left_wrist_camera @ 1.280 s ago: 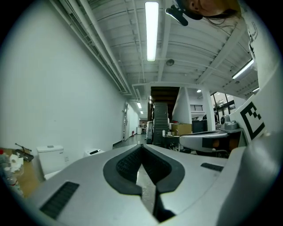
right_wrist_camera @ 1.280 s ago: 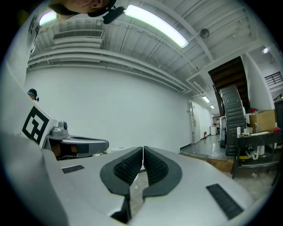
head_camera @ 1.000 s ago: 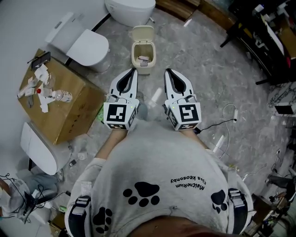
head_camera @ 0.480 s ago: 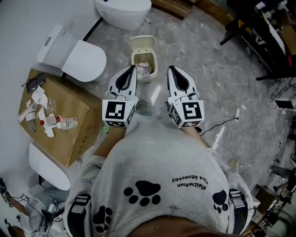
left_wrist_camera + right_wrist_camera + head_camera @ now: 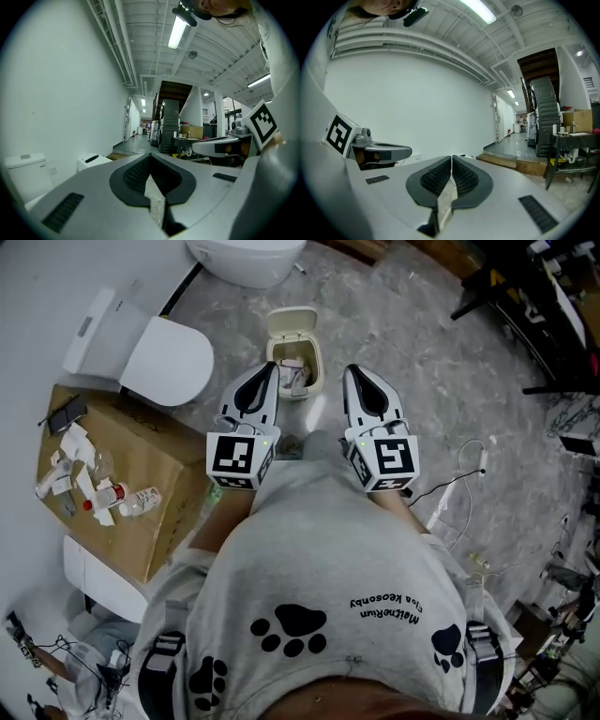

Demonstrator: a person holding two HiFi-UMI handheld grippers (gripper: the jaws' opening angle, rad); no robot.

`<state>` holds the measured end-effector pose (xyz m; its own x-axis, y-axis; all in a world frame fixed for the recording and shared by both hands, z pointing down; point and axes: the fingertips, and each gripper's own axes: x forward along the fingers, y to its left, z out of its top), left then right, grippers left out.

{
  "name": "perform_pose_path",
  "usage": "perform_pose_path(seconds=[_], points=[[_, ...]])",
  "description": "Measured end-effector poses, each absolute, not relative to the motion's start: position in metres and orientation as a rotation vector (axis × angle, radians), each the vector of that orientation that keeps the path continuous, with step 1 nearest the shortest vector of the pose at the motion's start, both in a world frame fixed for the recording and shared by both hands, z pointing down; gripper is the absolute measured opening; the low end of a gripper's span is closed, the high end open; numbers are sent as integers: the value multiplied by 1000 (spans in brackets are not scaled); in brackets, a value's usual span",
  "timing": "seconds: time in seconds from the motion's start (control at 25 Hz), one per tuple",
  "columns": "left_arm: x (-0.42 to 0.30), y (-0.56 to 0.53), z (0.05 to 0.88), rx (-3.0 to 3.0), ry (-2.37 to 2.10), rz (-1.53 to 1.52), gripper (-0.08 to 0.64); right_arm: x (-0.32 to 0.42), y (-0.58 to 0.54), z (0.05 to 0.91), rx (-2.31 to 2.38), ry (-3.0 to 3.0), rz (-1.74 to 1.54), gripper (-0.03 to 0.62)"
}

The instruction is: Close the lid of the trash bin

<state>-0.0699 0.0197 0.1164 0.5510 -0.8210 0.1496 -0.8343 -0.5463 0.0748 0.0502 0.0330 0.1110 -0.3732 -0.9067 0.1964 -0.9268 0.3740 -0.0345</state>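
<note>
A small beige trash bin (image 5: 315, 360) stands on the grey floor in the head view, its lid (image 5: 291, 322) tipped up at the far side and crumpled rubbish showing inside. My left gripper (image 5: 273, 366) reaches over the bin's left rim, jaws shut and holding nothing. My right gripper (image 5: 350, 369) hovers just right of the bin, also shut and empty. The left gripper view shows its jaws (image 5: 150, 157) pressed together, aimed along a corridor; the bin is hidden below. The right gripper view has its jaws (image 5: 451, 160) shut too, facing a white wall.
A white toilet (image 5: 246, 254) stands behind the bin and another white toilet unit (image 5: 141, 343) to its left. A cardboard box (image 5: 159, 486) with bottles and papers sits at left. Cables (image 5: 469, 474) trail on the floor at right; dark furniture (image 5: 534, 306) fills the far right.
Both grippers have travelled forward toward the bin. Their tips, earlier short of it, now sit at its left rim and right side. Both stayed shut.
</note>
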Motion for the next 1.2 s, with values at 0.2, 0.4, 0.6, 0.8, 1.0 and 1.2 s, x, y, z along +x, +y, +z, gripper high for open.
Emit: perform_pose_path(seconds=[0.2, 0.4, 0.6, 0.8, 1.0, 1.2], points=[[-71, -2, 122, 2628, -1414, 144, 18, 46, 8, 114, 1608, -2476, 185, 32], [-69, -27, 132, 2607, -1394, 146, 18, 42, -24, 119, 1525, -2489, 174, 32], [-61, -51, 137, 2619, -1391, 159, 18, 41, -55, 126, 1448, -2521, 153, 32], [-59, -77, 156, 2626, -1388, 192, 18, 42, -83, 148, 1396, -2538, 148, 32], [-49, -98, 184, 2668, -1356, 241, 18, 46, -108, 178, 1358, -2534, 145, 32], [-43, -117, 199, 2702, -1353, 137, 18, 43, -120, 202, 1320, -2546, 134, 32]])
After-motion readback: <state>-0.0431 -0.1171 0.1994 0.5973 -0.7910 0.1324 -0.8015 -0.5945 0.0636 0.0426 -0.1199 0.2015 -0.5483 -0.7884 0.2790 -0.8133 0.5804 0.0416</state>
